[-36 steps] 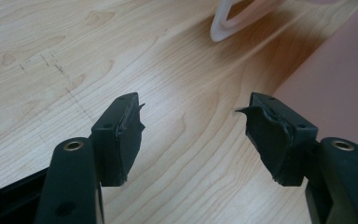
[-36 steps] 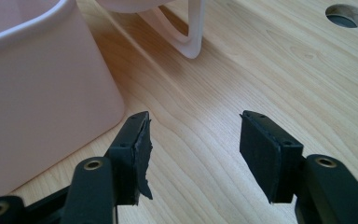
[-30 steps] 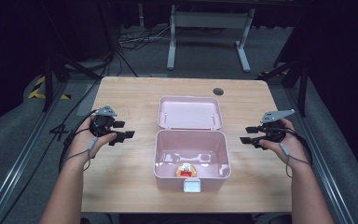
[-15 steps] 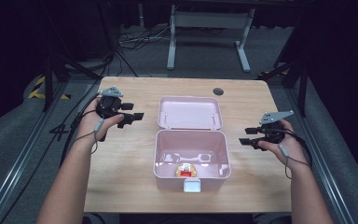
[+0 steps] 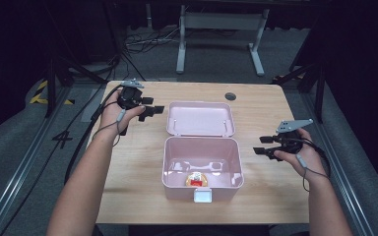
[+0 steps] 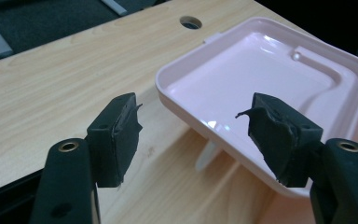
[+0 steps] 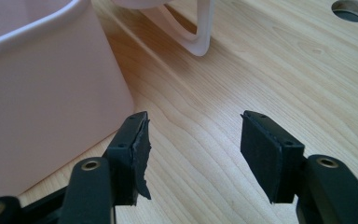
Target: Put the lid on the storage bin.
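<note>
A pink box (image 5: 202,164) stands open in the middle of the desk (image 5: 128,167), closer to the near edge, and its lid (image 5: 200,118) lies back flat behind it, toward the far edge. Inside the box, against its near wall, a small red and yellow object (image 5: 195,180) rests on the bottom. The left gripper (image 5: 150,109) is held above the far left part of the desk, just beside the left edge of the lid; its jaws are wide apart and nothing is between them. In the left gripper view the corner of the lid shows between the two pads. The right gripper (image 5: 262,145) is near the right edge of the desk, beside the right wall of the box, jaws also spread and holding nothing.
</note>
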Demonstrator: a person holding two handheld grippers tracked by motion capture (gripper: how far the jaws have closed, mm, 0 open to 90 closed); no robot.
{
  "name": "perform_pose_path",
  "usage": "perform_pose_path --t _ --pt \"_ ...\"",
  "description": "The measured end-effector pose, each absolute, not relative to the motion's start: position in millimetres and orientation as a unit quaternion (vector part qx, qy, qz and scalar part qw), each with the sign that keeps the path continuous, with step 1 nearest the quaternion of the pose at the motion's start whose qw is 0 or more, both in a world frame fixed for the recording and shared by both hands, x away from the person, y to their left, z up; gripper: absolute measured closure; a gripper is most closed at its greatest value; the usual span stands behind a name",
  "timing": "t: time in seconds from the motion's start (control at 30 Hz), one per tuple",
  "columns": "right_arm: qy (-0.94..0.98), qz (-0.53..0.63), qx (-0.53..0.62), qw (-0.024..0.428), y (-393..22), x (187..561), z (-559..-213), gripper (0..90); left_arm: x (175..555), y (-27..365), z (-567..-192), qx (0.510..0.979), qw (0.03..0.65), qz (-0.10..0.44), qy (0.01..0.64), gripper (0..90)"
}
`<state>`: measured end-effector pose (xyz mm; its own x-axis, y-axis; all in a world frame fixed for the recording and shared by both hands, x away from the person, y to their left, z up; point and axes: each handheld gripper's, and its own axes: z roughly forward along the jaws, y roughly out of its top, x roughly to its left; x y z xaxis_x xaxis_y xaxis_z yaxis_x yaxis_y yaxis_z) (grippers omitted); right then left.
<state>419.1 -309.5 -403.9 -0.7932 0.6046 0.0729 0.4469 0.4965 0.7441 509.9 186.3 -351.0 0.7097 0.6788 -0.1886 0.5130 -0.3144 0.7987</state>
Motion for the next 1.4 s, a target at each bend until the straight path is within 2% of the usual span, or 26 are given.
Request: perform_pose_path --t 0.63,1.17,1.3,1.4 --pt "0.853 0.405 0.314 0.096 -314.1 417.7 -405.1 43.2 550.7 158.7 -387.0 0.775 0.464 0.021 0.429 33.9" --pt "0.85 0.408 0.321 0.089 -314.0 417.6 -404.8 42.5 558.8 141.7 -413.0 0.773 0.443 -0.02 0.455 34.9" --pt "0.849 0.409 0.323 0.089 -313.7 417.6 -405.1 42.5 559.1 138.6 -415.7 0.774 0.436 -0.032 0.458 37.7" --pt "0.849 0.409 0.324 0.089 -313.7 417.5 -405.1 42.5 558.4 136.9 -416.0 0.776 0.434 -0.047 0.455 43.9"
